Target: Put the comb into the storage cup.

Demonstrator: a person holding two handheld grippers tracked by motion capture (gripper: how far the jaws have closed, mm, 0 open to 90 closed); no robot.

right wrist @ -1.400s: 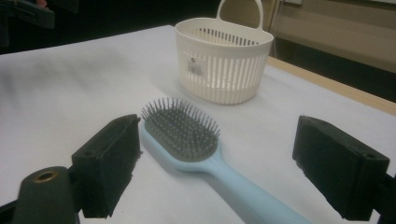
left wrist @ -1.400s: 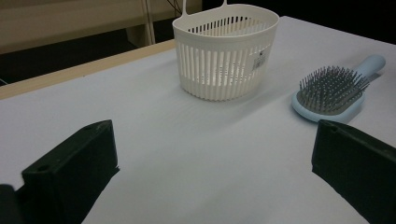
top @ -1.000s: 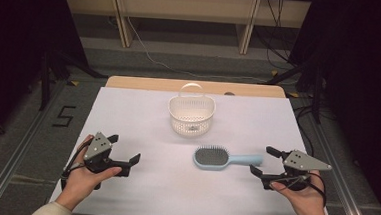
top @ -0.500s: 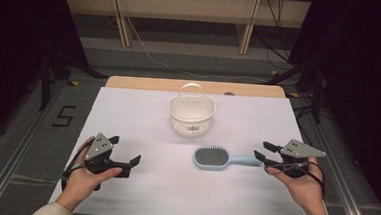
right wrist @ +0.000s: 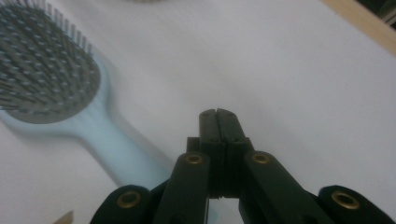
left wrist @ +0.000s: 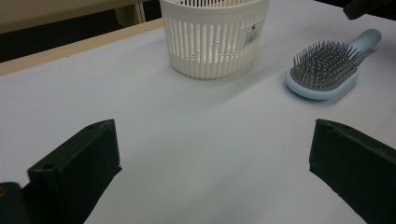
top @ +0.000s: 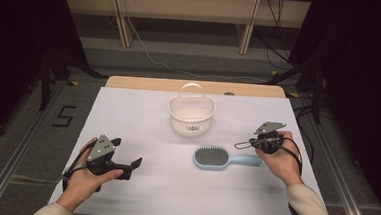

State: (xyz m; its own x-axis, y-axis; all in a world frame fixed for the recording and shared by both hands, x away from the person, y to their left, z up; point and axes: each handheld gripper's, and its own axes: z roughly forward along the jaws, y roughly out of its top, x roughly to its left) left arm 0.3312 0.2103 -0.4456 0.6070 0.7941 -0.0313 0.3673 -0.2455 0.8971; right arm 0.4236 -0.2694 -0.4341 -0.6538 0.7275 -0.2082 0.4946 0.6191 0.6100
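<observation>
Hairbrush (top: 219, 158) lying on white bench (top: 142, 119) by basket (top: 191, 115); right hand-held gripper (top: 241, 144) hovering closed and empty, left hand-held gripper (top: 134, 165) gaping wide.

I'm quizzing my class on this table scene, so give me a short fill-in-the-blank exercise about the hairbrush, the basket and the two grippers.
1. The blue hairbrush lies with its bristles facing ____.
2. The right gripper has its jaws ____.
3. The left gripper has its jaws ____.
4. The white basket stands on the ____ side of the hairbrush from the person.

Missing words: up; shut; open; far
</observation>
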